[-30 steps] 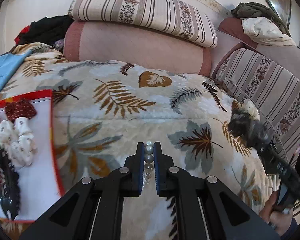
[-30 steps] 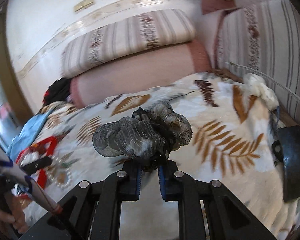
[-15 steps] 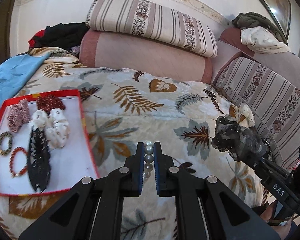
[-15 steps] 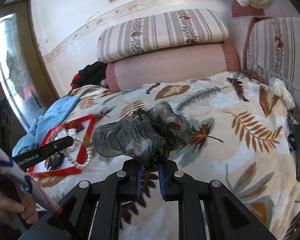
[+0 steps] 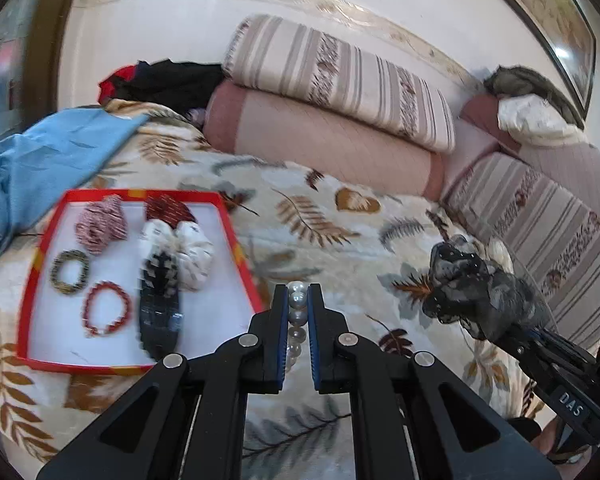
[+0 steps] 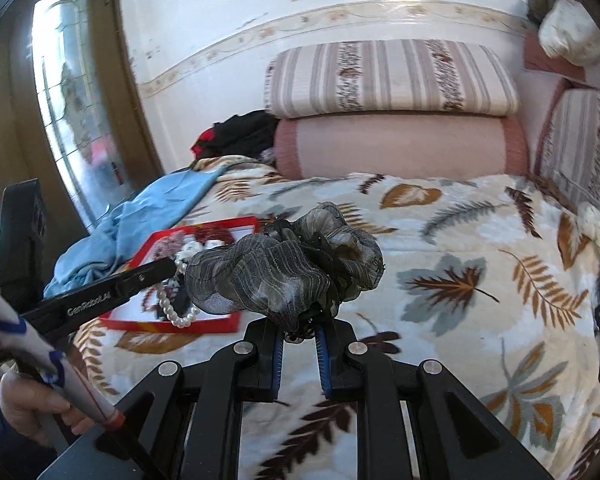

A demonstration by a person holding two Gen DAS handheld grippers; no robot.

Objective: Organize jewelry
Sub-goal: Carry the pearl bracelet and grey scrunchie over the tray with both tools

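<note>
A bed under a leaf-print blanket [image 5: 320, 232] fills the room, striped cushions stacked against the wall behind it, and the landmark to watch is the red-rimmed tray [image 5: 236, 248] lying on that blanket. Plenty is sorted already: inside the tray sit a pink-and-white scrunchie [image 5: 100, 224] and a dark red one [image 5: 168, 208] at the far end, a white scrunchie [image 5: 192, 252] beside them, a dark feather-shaped clip [image 5: 160, 312] running down the tray's middle, plus a green bead bracelet [image 5: 70, 272] and a red bead bracelet [image 5: 106, 310] on the side away from the tongs. Now two pieces are in the air at once! The left tongs [image 5: 298, 320] are clamped on a pearl bracelet [image 5: 298, 308], beads pinched between the blue pads; from the right wrist view the loop dangles right over the tray's near edge [image 6: 176, 312]. The right tongs [image 6: 300, 340] are squeezed tight on a grey gauzy scrunchie [image 6: 284, 276], carried above the blanket, off to the side of the tray and not yet over it. So by my reading we are well past halfway: six items down, two in hand, both needing a release inside the rim. One pale lump [image 6: 596, 228] rests on the blanket far from the tray, by the striped cushion; it looks like another scrunchie, though I cannot be sure. If so, that is the last pickup.
</note>
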